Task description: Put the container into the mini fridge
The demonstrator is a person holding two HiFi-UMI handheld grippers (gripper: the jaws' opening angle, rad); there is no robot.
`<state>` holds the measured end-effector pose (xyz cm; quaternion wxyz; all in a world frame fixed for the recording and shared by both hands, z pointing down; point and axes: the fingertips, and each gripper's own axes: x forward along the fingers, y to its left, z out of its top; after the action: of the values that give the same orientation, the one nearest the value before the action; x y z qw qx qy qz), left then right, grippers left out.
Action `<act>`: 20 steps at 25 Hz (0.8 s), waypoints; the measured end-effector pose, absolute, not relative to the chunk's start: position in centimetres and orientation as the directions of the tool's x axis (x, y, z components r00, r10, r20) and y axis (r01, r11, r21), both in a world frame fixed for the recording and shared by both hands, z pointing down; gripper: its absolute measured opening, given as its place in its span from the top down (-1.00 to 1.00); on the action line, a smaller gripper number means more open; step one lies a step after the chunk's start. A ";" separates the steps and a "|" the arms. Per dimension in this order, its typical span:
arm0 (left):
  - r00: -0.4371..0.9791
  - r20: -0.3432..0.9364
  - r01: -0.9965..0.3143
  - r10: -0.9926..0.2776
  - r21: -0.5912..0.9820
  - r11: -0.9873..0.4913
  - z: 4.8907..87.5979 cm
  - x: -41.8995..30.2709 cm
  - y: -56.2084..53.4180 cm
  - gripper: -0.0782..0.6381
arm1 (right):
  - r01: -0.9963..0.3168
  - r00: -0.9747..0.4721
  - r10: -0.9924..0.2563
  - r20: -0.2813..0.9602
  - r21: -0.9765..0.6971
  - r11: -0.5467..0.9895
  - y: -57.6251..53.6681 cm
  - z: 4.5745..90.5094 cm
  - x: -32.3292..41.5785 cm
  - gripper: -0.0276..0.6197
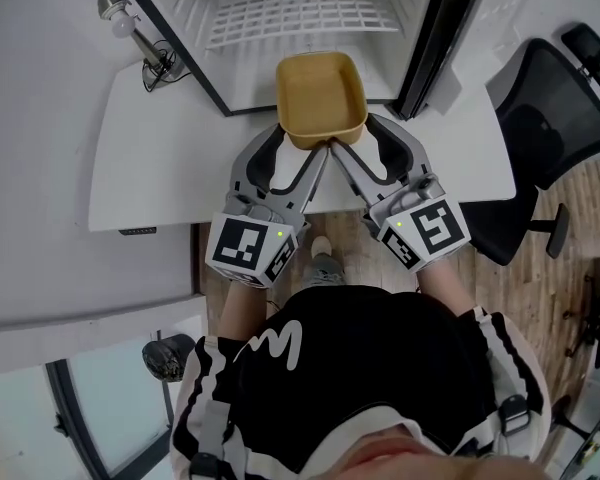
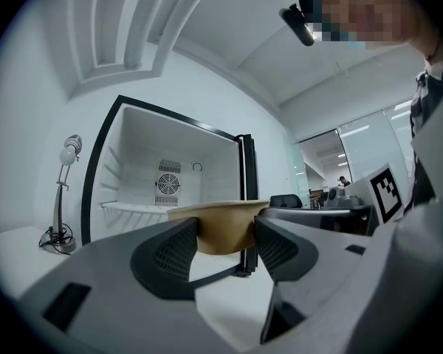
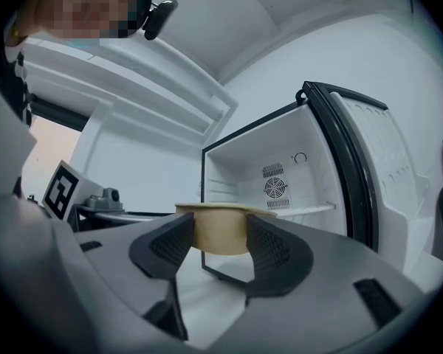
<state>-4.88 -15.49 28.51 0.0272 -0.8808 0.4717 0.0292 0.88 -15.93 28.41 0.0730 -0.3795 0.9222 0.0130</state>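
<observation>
Stage: carrying; the container is gripped but not yet inside the mini fridge.
Container: tan, open-topped and empty, a rounded rectangle. It sits at the table edge nearest the fridge, its far rim level with the fridge's front frame.
Left gripper: jaws narrowed onto the container's near-left corner. In the left gripper view the tan wall fills the gap between the pads.
Right gripper: jaws pressed on the near-right corner. The right gripper view shows the container wedged between both pads.
Height: in both gripper views white table shows beneath the base, so it looks lifted clear, though I cannot be sure.
Key relation: the container lies straight ahead of both pairs of jaws, between them and the fridge. The two grippers meet in a V at its near side and are equally close.
Long axis: sides look nearly equal from above; cannot tell which is longer.
Fridge: door swung open at the right, wire shelf bare, fan grille on the back wall.
Next move (judgement): push straight forward, both grippers together, keeping the container level.
Risk: uneven advance would twist it towards the frame or door edge.
Nearby: desk lamp left of the fridge, well apart.
</observation>
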 end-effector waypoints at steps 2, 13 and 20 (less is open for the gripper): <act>0.555 -0.084 -0.831 -0.828 -0.018 -0.555 28.0 -5.0 -16.1 0.09 | -0.703 -0.700 -0.699 -0.150 -0.028 0.710 -16.5 27.8 0.8 0.19; 0.561 -0.111 -0.827 -0.820 -0.029 -0.562 26.1 -5.7 -18.1 0.09 | -0.712 -0.691 -0.701 -0.178 -0.005 0.702 -18.4 25.9 0.1 0.19; 0.566 -0.127 -0.824 -0.815 -0.042 -0.565 24.3 -5.9 -19.6 0.09 | -0.720 -0.677 -0.705 -0.212 -0.005 0.694 -19.9 24.2 0.0 0.19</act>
<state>-5.89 -19.59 24.28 0.0483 -0.8835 0.4636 0.0467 -0.04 -19.86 24.25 0.0992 -0.3894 0.9149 0.0393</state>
